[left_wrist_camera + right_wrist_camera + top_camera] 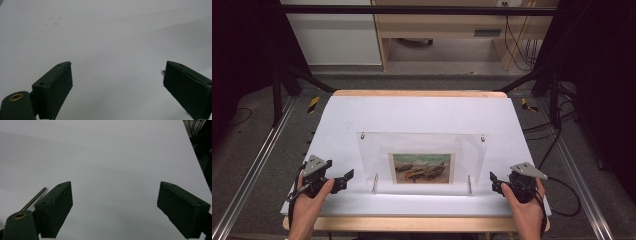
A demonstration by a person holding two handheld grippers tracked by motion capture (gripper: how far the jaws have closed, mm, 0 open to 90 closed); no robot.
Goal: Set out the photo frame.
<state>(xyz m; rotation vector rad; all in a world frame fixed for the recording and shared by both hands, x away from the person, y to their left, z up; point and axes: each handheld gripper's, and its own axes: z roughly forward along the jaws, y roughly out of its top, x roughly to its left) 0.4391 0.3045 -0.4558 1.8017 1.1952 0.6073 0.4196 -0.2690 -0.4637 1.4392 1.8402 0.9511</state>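
The left tongs (346, 177) and the right tongs (495, 184) both stand with their jaws wide apart and nothing between them, each held low over the white table (422, 112) near its front edge. In the left gripper view, the left tongs (117, 82) look over bare white surface; the right tongs (115, 205) in the right gripper view do the same, with a thin metal standoff pin (35, 199) just beside the left jaw. Between the two lies the clear acrylic picture frame (422, 157), flat near the table's middle, holding a small print of boats (422, 168). The work appears to be at the approach stage: each pair flanks a front corner of the frame, near but apart from it. The next move likely calls for closing in on the frame's edges evenly from both sides.
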